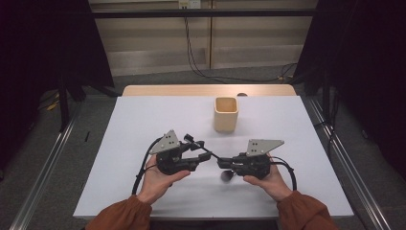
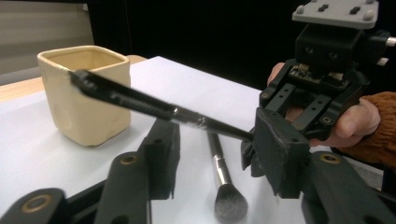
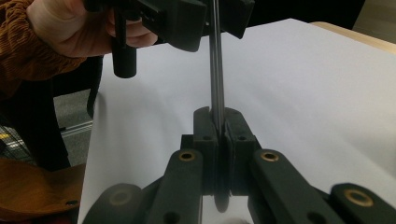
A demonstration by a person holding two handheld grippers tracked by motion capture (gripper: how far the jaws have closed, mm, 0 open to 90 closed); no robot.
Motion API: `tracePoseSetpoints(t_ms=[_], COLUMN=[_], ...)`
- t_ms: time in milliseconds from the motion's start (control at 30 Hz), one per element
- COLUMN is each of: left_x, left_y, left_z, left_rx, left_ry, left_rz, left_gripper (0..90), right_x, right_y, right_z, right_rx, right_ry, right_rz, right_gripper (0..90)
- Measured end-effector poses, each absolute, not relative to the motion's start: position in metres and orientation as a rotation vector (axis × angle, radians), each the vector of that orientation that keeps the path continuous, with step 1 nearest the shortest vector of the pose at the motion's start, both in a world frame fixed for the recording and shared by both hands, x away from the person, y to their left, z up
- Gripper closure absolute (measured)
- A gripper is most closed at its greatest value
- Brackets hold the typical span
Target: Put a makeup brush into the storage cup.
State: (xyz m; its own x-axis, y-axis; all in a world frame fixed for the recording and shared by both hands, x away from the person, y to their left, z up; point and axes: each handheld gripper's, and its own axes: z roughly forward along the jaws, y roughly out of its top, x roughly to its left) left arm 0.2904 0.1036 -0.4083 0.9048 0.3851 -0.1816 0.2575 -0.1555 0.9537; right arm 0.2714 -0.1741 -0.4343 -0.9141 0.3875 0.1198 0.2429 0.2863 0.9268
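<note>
Jaws of right gripper (image 1: 224,163) clamp a makeup brush (image 2: 154,106); left gripper (image 1: 197,154) half-closed around it, cup (image 1: 225,114) empty.

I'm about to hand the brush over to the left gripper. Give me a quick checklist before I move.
1. Right gripper holding the brush handle: ok, its jaws are shut on it.
2. Handle between the jaws of the left gripper: ok, it runs across the gap.
3. Left pads pressing on the handle: not ok, there is a gap on both sides.
4. Cup upright with its mouth open: ok.
5. Table bare between grippers and cup: ok.
6. Cup empty inside: cannot tell.
</note>
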Motion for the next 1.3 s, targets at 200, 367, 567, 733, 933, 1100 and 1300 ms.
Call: tracePoseSetpoints(t_ms=[200,367,567,733,933,1100,1300], left_x=[0.290,0.288,0.288,0.285,0.284,0.283,0.279], left_y=[0.106,0.107,0.107,0.106,0.105,0.104,0.099], left_z=[-0.406,-0.405,-0.404,-0.400,-0.397,-0.395,-0.390], left_rx=[1.722,1.694,1.692,1.694,1.697,1.704,1.711], left_ry=[0.510,0.529,0.533,0.511,0.500,0.489,0.465], left_rz=[0.099,0.041,-0.003,-0.015,-0.049,-0.050,-0.028], left_gripper=[63.3,70.5,74.5,80.6,83.4,84.7,85.4], right_x=[0.270,0.269,0.269,0.268,0.268,0.269,0.269], right_y=[-0.174,-0.171,-0.170,-0.165,-0.164,-0.164,-0.165], right_z=[-0.435,-0.437,-0.440,-0.443,-0.444,-0.445,-0.444], right_rx=[0.593,0.575,0.560,0.542,0.562,0.585,0.588], right_ry=[2.420,2.436,2.452,2.484,2.477,2.479,2.479], right_rz=[1.699,1.696,1.684,1.671,1.678,1.684,1.686], right_gripper=[85.7,85.7,85.7,85.4,84.2,82.2,78.9])
